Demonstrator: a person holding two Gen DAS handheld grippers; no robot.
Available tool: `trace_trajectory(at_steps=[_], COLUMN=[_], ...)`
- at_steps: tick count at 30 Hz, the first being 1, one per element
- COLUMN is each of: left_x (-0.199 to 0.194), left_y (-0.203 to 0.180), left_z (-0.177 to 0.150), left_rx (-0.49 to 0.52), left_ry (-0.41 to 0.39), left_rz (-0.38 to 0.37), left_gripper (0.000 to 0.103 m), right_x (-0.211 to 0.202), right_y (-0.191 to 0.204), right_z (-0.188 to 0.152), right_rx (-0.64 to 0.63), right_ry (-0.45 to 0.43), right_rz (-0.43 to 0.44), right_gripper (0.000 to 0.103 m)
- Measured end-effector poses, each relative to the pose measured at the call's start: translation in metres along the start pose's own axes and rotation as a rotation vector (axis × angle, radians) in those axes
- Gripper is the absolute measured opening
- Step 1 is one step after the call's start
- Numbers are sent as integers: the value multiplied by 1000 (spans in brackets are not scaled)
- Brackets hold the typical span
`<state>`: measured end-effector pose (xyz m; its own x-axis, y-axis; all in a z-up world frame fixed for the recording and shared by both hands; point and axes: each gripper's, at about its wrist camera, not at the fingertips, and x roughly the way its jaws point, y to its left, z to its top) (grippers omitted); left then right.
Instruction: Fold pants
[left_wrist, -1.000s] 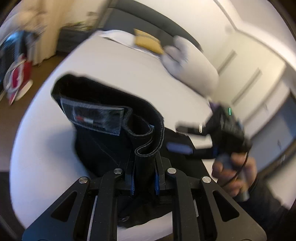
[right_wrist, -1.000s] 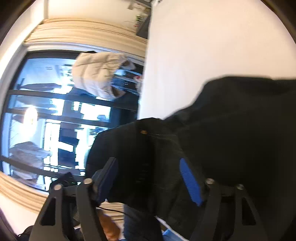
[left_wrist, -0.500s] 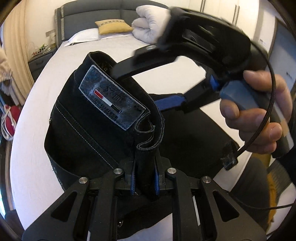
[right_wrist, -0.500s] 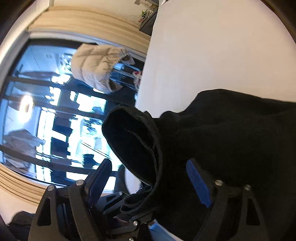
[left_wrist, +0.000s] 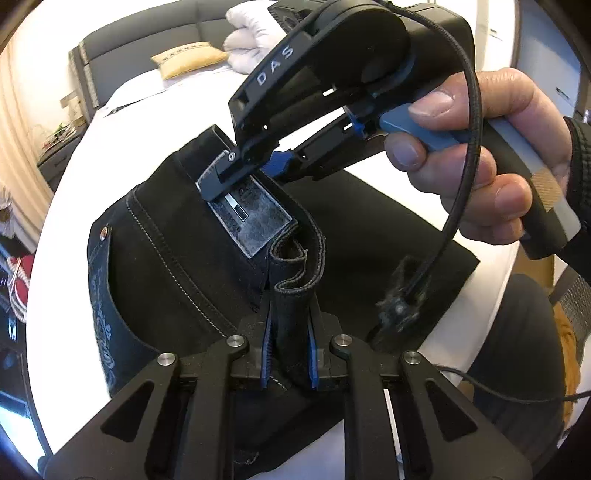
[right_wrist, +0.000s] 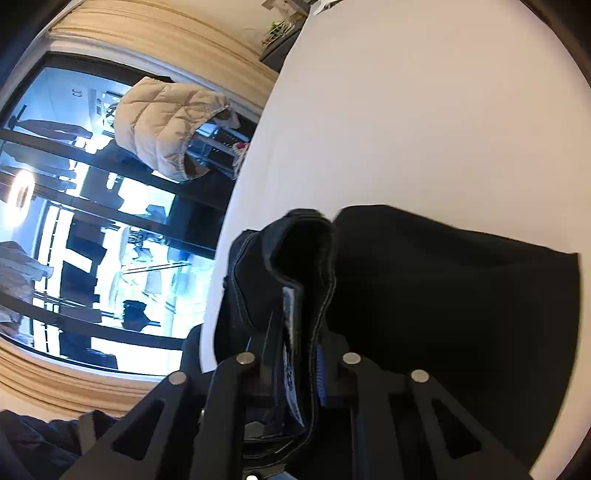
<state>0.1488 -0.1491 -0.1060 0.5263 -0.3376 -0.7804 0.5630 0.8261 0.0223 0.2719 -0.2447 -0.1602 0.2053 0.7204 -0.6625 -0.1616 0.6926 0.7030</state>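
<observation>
Since the earlier frames, the right tool (left_wrist: 258, 168) has travelled from beside the garment to the waistband and gone from spread to pinching it. That tool is now clamped on the pants (left_wrist: 177, 266) at the waistband, directly over the leather patch (left_wrist: 255, 221); the right wrist view confirms folded denim and the patch edge pressed between its fingers. The left tool (left_wrist: 290, 354) is pressed together on a bunched section of the same waistband, nearer the camera. The pants hang partly lifted above the white bed (left_wrist: 388, 206), with the lower portion resting on the sheet near the bed edge. Holding two separated points along the waistband presumably lets the operator keep the top edge taut and level, so the legs can be aligned before a fold. A yellow pillow (left_wrist: 188, 59) lies well apart at the headboard.
</observation>
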Motion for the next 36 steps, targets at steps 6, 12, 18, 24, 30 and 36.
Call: trace_trajectory(at_steps=[6, 12, 18, 24, 30, 36], left_x=[13, 33, 60, 80, 76, 26], left_y=[-36, -89, -124, -125, -124, -71], left_z=[30, 66, 71, 65, 74, 75], left_rx=[58, 127, 173, 171, 177, -3], left_ry=[-17, -26, 18, 50, 92, 81], left_rz=[-68, -114, -135, -119, -162, -276], left_gripper=[13, 13, 13, 14, 26, 26], right_x=[-42, -75, -78, -64, -63, -109], right_y=[-33, -78, -119, -143, -159, -129], right_z=[-1, -5, -18, -24, -31, -40], right_rx=[45, 107, 168, 209, 268, 251], right_ry=[-47, -63, -55, -86, -118, -236], right_rz=[-41, -61, -64, -22, 57, -89], right_gripper=[15, 14, 14, 14, 16, 37])
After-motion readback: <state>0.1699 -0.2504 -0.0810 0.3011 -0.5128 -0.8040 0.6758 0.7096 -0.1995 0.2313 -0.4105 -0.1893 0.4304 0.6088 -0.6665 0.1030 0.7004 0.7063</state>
